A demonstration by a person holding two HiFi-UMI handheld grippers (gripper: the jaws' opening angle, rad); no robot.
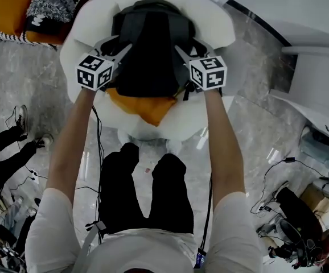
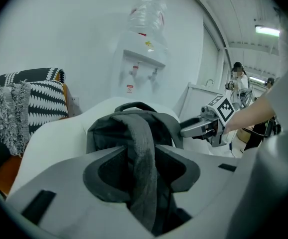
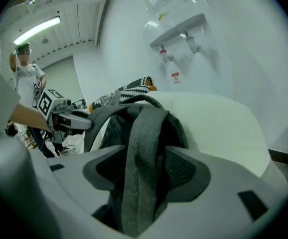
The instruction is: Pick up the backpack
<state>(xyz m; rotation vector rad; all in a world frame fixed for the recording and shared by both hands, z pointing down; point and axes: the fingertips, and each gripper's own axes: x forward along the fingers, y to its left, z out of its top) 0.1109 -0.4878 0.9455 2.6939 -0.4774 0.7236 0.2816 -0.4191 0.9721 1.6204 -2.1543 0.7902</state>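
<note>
Shoulder straps [image 2: 143, 153] hang inside my left tool [image 1: 122, 49] and right tool [image 1: 181, 51], both wide open; next, clamp them and lift the backpack [image 1: 147, 44].

Backpack [image 1: 147, 44] dk grey w/ lighter grey straps [image 2: 141, 148], chair [image 1: 216, 21] white, cushion [image 1: 147, 111] orange, pillow [image 2: 44, 101] b&w zigzag (fringe greyish), floor [image 1: 16, 67] pale grey marble.

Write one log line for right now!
left gripper: open, strap between jaws | right gripper: open, strap between jaws | backpack: on chair
</note>
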